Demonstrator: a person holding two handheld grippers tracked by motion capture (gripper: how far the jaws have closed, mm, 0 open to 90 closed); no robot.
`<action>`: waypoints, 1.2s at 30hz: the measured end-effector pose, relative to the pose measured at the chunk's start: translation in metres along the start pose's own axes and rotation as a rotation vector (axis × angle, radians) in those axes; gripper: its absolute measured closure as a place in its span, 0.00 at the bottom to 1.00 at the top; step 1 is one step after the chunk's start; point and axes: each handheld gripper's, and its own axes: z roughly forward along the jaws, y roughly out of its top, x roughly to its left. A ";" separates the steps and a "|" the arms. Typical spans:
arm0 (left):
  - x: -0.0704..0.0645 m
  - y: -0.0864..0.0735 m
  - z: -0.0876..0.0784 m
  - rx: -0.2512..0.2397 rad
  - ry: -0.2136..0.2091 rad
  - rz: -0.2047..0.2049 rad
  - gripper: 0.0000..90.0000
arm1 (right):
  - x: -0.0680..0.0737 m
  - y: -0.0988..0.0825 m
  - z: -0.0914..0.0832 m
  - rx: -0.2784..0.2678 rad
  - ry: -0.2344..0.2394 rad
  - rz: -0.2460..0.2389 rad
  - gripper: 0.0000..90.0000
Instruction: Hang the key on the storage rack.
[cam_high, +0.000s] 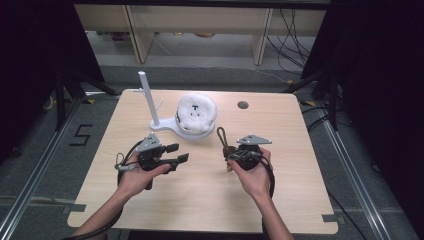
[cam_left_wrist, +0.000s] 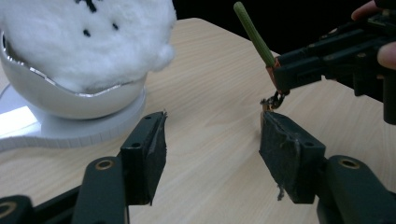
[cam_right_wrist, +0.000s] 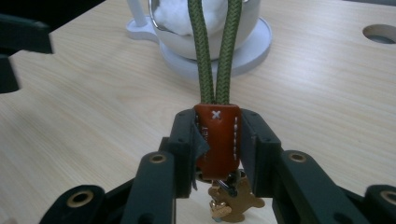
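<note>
The wooden table (cam_high: 200, 200) lies under both my hands. At its far middle a white stand (cam_high: 157, 117) carries a bowl with a fluffy white plush toy (cam_high: 196, 112). My left gripper (cam_high: 176, 154) hovers at the near left, released, with nothing between its jaws. My right gripper (cam_high: 231, 154), near right, is clamped on the brown leather tab of a keychain (cam_right_wrist: 217, 140); its green cord loop (cam_right_wrist: 215, 51) points toward the plush, and a small brass charm (cam_right_wrist: 233, 200) hangs beneath.
</note>
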 end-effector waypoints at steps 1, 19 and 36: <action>0.000 0.002 0.002 -0.003 -0.007 -0.006 0.47 | 0.002 0.000 0.001 -0.005 0.001 0.000 0.77; -0.008 0.022 0.029 -0.017 -0.097 -0.072 0.57 | 0.030 0.005 0.011 -0.050 0.047 -0.067 0.77; -0.006 0.029 0.038 -0.030 -0.125 -0.173 0.75 | 0.040 0.004 0.014 -0.058 0.054 -0.103 0.77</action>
